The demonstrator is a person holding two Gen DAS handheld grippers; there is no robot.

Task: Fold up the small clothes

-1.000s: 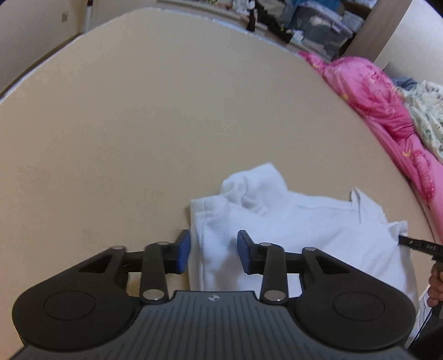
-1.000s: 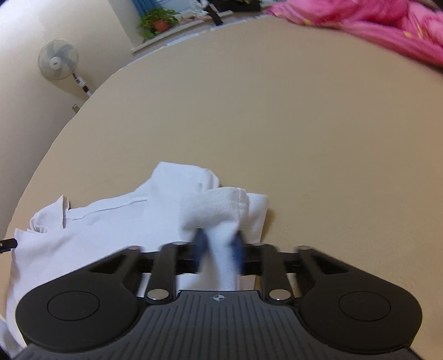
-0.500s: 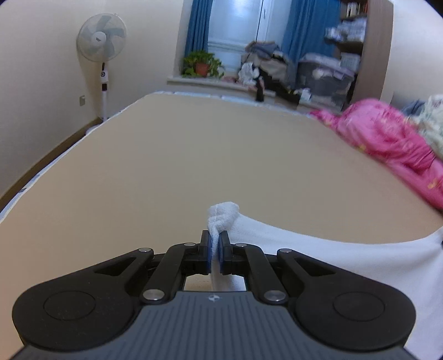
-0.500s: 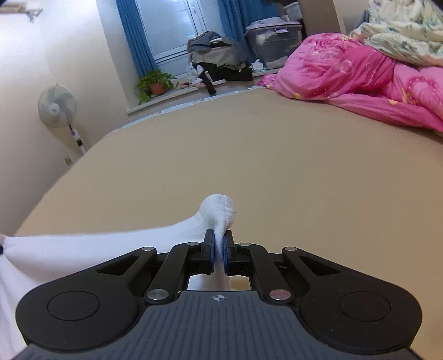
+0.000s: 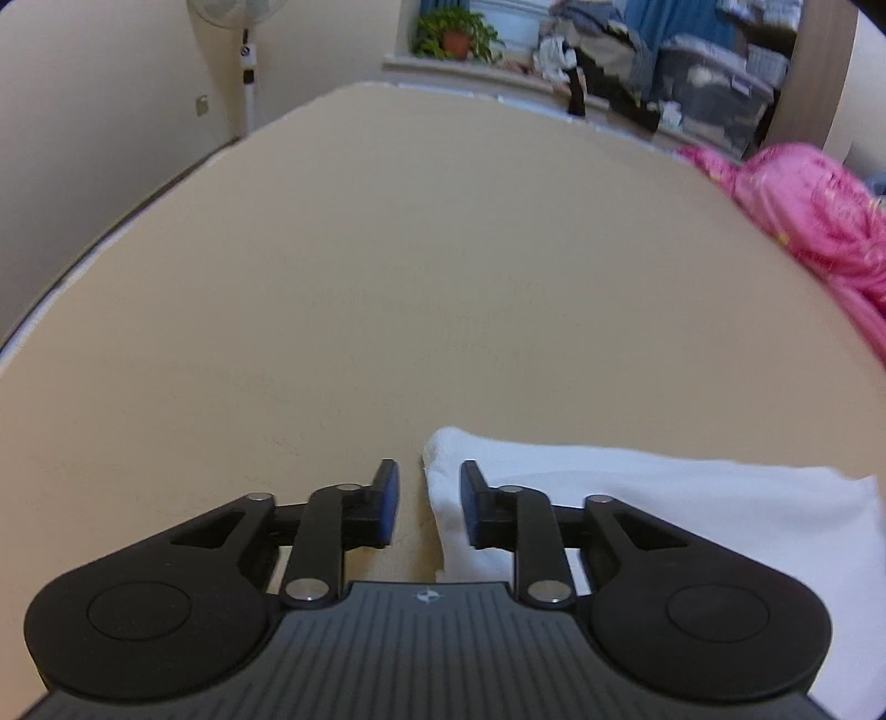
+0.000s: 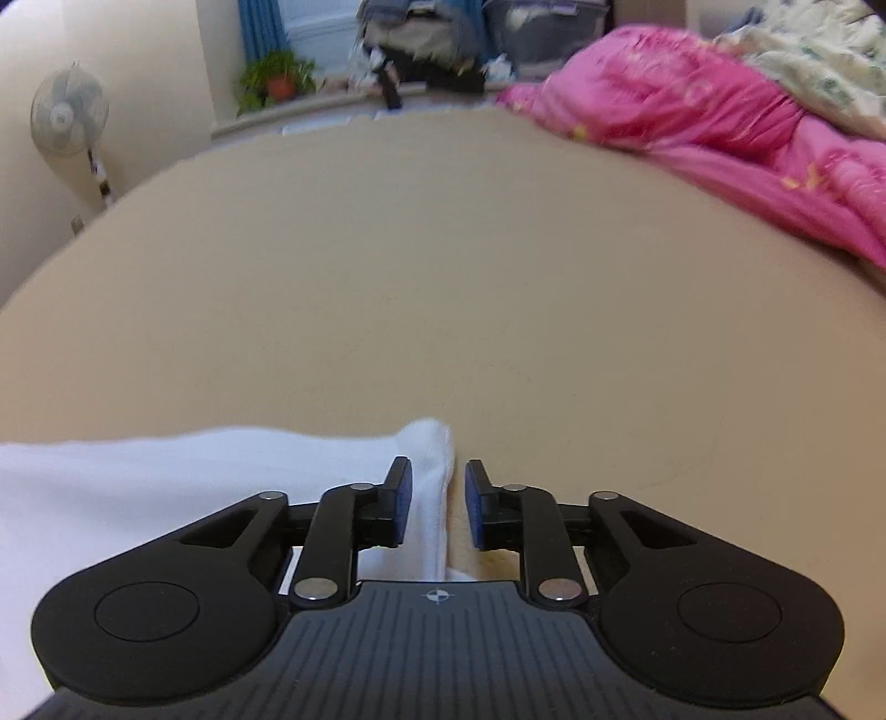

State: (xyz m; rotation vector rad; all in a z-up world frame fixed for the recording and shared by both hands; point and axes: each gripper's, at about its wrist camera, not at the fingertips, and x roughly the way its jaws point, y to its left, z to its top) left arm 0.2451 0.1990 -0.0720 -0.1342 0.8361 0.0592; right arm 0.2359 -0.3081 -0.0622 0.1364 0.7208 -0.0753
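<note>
White garment (image 5: pixel 664 498) lies flat on a wide tan bed sheet (image 5: pixel 415 277), stretched sideways between two handheld grippers. Seen from the left wrist camera, the garment's thick rolled corner sits at its left end, and the left gripper (image 5: pixel 426 498) straddles that corner. Its jaws are opening: the blue pads stand apart, the right one beside or against the cloth edge, the left one clear of it, with bare sheet showing in the gap. The rest of the garment spreads away to the right of this gripper.

Seen from the right wrist camera, the same garment (image 6: pixel 166 487) ends at its right side in another rolled corner, and the right gripper (image 6: pixel 433 498) straddles it. These jaws are also opening: the pads are apart, the left one close against the cloth, the right one clear of it.

Beyond the garment, at the far right side of the sheet, lies a bunched pink quilt (image 6: pixel 720 127). Far behind the garment stand a potted plant (image 5: pixel 454 36) on a ledge, a white fan (image 6: pixel 69 116) and blurred piles of belongings.
</note>
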